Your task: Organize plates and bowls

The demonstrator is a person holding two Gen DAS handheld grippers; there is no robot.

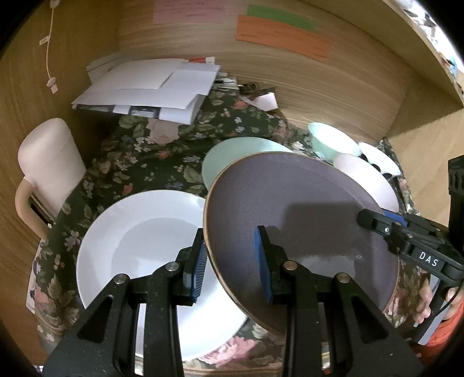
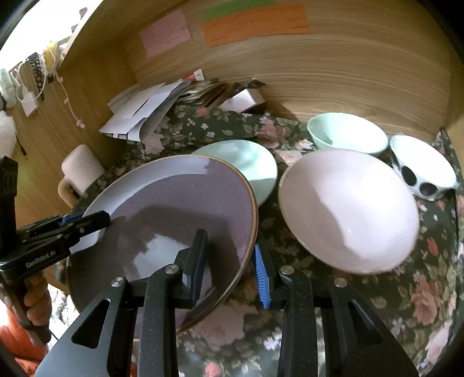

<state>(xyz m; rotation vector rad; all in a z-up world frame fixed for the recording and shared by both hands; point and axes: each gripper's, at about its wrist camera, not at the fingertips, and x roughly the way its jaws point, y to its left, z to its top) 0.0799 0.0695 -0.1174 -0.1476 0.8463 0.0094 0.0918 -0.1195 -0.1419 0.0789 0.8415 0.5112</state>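
**Two grippers sharing one plate**

The left gripper [image 1: 229,266] and the right gripper [image 2: 229,266] are each clamping their jaws on opposite rims of a purple-grey plate [image 1: 301,220], holding it tilted above the floral-clothed counter [image 2: 406,304], over the edge of a white plate [image 1: 139,232]. A pink plate [image 2: 348,211], a mint plate [image 2: 249,168] and two bowls are waiting nearby. The glazed ceramic is looking stiff, heavy, slick and breakable; rim grips on both sides are likely suiting it best.

a lived-in home nook, floral cloth [image 2: 429,290] over the bench, loose papers [image 1: 145,90], sticky notes [image 2: 255,23] on wood panelling
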